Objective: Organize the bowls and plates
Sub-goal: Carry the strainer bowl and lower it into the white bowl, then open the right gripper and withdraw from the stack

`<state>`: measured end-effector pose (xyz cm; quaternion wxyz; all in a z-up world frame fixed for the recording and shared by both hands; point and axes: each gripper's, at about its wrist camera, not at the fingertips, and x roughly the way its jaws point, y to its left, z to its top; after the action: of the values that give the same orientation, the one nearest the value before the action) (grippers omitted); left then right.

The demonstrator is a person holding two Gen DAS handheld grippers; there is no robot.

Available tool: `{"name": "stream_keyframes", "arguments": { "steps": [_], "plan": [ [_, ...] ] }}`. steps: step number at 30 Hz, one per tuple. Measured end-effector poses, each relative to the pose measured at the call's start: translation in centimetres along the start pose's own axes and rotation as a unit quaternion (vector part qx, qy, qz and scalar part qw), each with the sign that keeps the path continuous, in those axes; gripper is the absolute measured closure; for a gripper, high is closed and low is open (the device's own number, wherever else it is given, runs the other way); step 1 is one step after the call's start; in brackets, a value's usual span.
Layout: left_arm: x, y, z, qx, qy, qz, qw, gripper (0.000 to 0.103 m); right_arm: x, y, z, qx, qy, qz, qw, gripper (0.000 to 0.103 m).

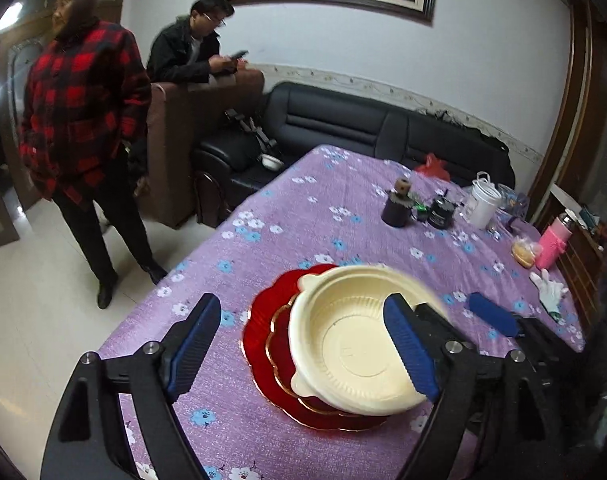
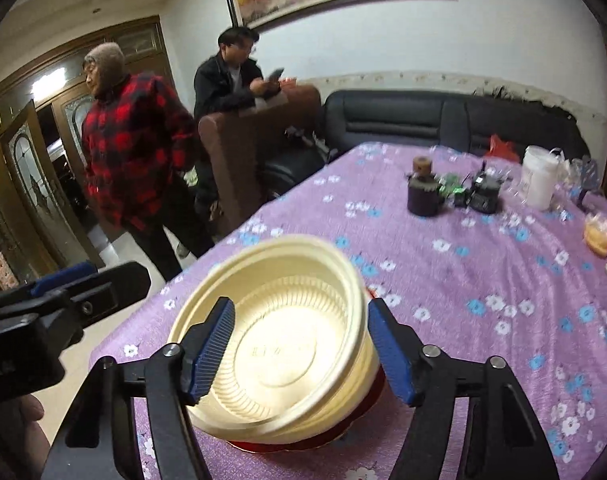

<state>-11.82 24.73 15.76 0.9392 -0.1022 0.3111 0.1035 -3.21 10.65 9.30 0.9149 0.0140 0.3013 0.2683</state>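
Nearest in the right wrist view, the right tongs (image 2: 301, 354) straddle the cream bowl (image 2: 279, 340), one ribbed blue pad inside the near rim and the other outside the wall; whether they pinch it or have just let go, I cannot tell. The bowl looks like thin moulded plastic, round, with fluted walls, a flat embossed base and small rim tabs. It tilts on the red plates (image 1: 263, 332), so the step in hand seems to be setting the bowl onto the stack. The next move likely calls for levelling it and drawing the pads clear without dragging the light bowl.

In the left wrist view, the left tongs (image 1: 303, 352) hang spread wide above the same stack, holding nothing. The plates are glossy red, scalloped, gold-edged, the smaller nested on the larger, lying on the worktop (image 1: 303, 208) under a purple flowered cloth with a fine crinkled weave.

Farther off stand a dark corked jar (image 1: 397, 206) and a white lidded tub (image 1: 481, 204), hard and cylindrical.
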Motion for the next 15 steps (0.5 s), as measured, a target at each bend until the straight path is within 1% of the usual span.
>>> {"name": "stream_keyframes", "arguments": {
  "steps": [1, 2, 3, 8, 11, 15],
  "plan": [
    [-0.2, -0.2, -0.2, 0.002, -0.006, 0.005, 1.0, 0.018, -0.4, -0.1, 0.0, 0.001, -0.005, -0.003, 1.0, 0.024],
    [-0.4, -0.3, -0.4, 0.0, -0.013, 0.006, 0.9999, 0.014, -0.7, -0.2, 0.1, 0.001, -0.007, -0.006, 1.0, 0.022],
    [-0.5, -0.3, -0.6, -0.002, -0.016, 0.009, 0.9998, 0.012, -0.9, -0.3, 0.0, 0.0, -0.008, -0.01, 1.0, 0.022],
    [-1.4, 0.4, -1.5, -0.02, -0.01, -0.012, 0.9997, 0.012, -2.4, -1.5, -1.1, 0.02, -0.013, -0.015, 1.0, 0.021],
    [-2.0, 1.2, -1.8, -0.037, -0.011, -0.019, 0.9991, 0.012, -3.2, -2.9, -1.9, 0.049, -0.014, -0.016, 0.999, 0.021],
    [-2.5, 1.6, -2.2, -0.042, -0.011, -0.009, 0.999, 0.012, -4.0, -4.8, -2.9, 0.106, -0.008, -0.005, 0.994, 0.021]
  ]
}}
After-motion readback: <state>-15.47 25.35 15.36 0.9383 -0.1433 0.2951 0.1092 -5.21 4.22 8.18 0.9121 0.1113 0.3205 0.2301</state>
